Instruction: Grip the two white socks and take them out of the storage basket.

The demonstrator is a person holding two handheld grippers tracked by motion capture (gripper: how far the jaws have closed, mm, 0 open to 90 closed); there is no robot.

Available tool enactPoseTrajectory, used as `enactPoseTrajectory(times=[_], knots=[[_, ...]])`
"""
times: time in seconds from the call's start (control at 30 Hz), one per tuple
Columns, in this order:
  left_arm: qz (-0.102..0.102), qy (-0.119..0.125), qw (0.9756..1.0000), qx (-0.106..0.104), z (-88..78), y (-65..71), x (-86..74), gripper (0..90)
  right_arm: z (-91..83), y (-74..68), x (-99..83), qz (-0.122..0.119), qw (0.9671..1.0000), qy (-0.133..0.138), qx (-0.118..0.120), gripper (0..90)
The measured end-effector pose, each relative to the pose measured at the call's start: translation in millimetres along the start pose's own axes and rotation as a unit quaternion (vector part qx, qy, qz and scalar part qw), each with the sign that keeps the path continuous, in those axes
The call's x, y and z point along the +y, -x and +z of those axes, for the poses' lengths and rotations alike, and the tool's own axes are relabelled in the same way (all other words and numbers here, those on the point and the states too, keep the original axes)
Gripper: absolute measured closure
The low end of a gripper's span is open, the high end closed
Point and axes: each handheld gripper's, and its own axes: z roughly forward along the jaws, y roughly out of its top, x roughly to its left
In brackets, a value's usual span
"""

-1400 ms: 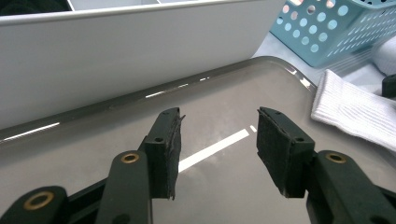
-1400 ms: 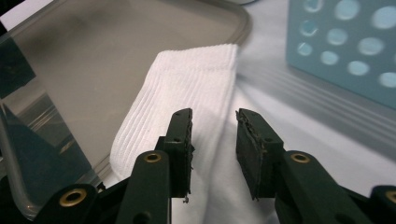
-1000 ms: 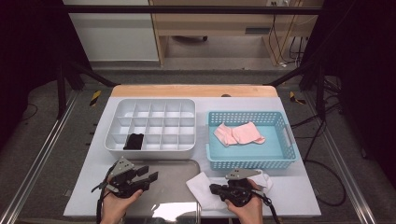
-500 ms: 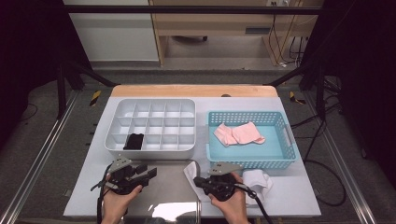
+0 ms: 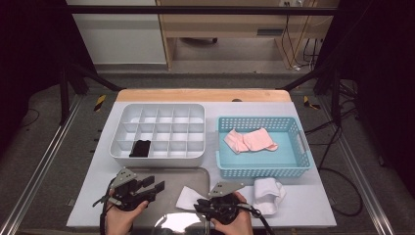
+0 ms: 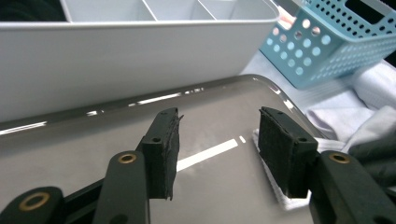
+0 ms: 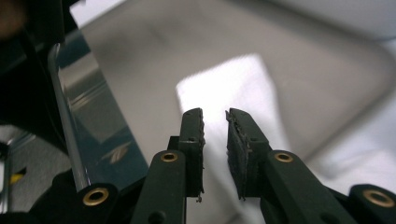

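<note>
Right tool [image 5: 195,205] is hovering over the metal tray [image 5: 161,177]; its jaws have just been opening to a narrow gap, nothing between them, white cloth [image 5: 188,197] lying on the tray's right edge just beyond the tips. Left tool [image 5: 154,186] is standing moderately open and empty over the tray's left part. Counter [image 5: 313,208] is carrying the white divided organizer [image 5: 159,131] behind the tray, the blue basket [image 5: 264,146] right of it, and a rolled white sock [image 5: 268,193] beside the tray.

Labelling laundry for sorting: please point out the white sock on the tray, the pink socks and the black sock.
white sock [image 5: 188,197], high view, flat middle.
pink socks [image 5: 250,140], high view, centre of the pair.
black sock [image 5: 140,148], high view, its middle.
</note>
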Motion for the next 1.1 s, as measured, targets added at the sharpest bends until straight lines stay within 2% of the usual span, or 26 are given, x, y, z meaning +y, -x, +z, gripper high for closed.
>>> enactPoseTrajectory(times=[0.07, 0.17, 0.23, 0.3, 0.4, 0.53, 0.6, 0.7, 0.77, 0.87, 0.93, 1.0, 1.1], knots=[[0.002, -0.006, 1.0000, -0.005, 3.9, 3.7, -1.2, 46.9, -10.7, 5.4, 3.3, 0.005, 0.9998, 0.017, -0.011, 75.9], [0.011, -0.018, 0.9997, -0.012, 12.1, 12.0, -3.0, 46.4, -28.9, 20.1, 6.9, 0.020, 0.9981, 0.034, -0.048, 76.7], [0.020, -0.030, 0.9993, -0.011, 19.5, 19.9, -4.9, 44.7, -36.4, 29.9, 5.2, 0.022, 0.9963, 0.033, -0.077, 76.5], [0.030, -0.045, 0.9984, -0.016, 27.1, 27.6, -7.0, 43.3, -39.6, 38.4, 1.3, 0.034, 0.9953, 0.024, -0.088, 75.5], [0.041, -0.067, 0.9967, -0.021, 38.4, 35.9, -11.4, 42.6, -41.7, 47.9, -3.7, 0.037, 0.9939, 0.005, -0.104, 73.2], [0.048, -0.082, 0.9953, -0.018, 46.7, 39.8, -15.7, 43.7, -40.0, 50.2, -11.4, 0.038, 0.9944, -0.017, -0.097, 77.5], [0.052, -0.082, 0.9952, -0.011, 48.1, 40.9, -17.3, 46.8, -38.7, 48.1, -15.4, 0.038, 0.9944, -0.033, -0.093, 79.7], [0.051, -0.084, 0.9950, -0.017, 48.3, 42.4, -18.1, 49.7, -39.0, 46.5, -20.0, 0.032, 0.9948, -0.044, -0.086, 81.1], [0.051, -0.085, 0.9948, -0.023, 48.7, 43.4, -18.3, 50.4, -40.0, 47.0, -21.6, 0.037, 0.9948, -0.044, -0.084, 78.8], [0.050, -0.088, 0.9944, -0.032, 49.9, 45.5, -18.7, 52.9, -44.4, 54.1, -17.4, 0.040, 0.9938, -0.020, -0.102, 69.3], [0.057, -0.090, 0.9937, -0.033, 50.2, 48.0, -19.3, 55.4, -45.5, 59.4, -15.2, 0.042, 0.9926, -0.017, -0.112, 65.3], [0.068, -0.090, 0.9932, -0.027, 50.8, 51.1, -20.3, 57.9, -42.2, 64.1, -15.7, 0.040, 0.9921, -0.024, -0.117, 62.0], [0.080, -0.095, 0.9920, -0.024, 51.1, 57.9, -22.3, 64.9, -36.6, 65.3, -19.3, 0.041, 0.9919, -0.043, -0.112, 64.3]])
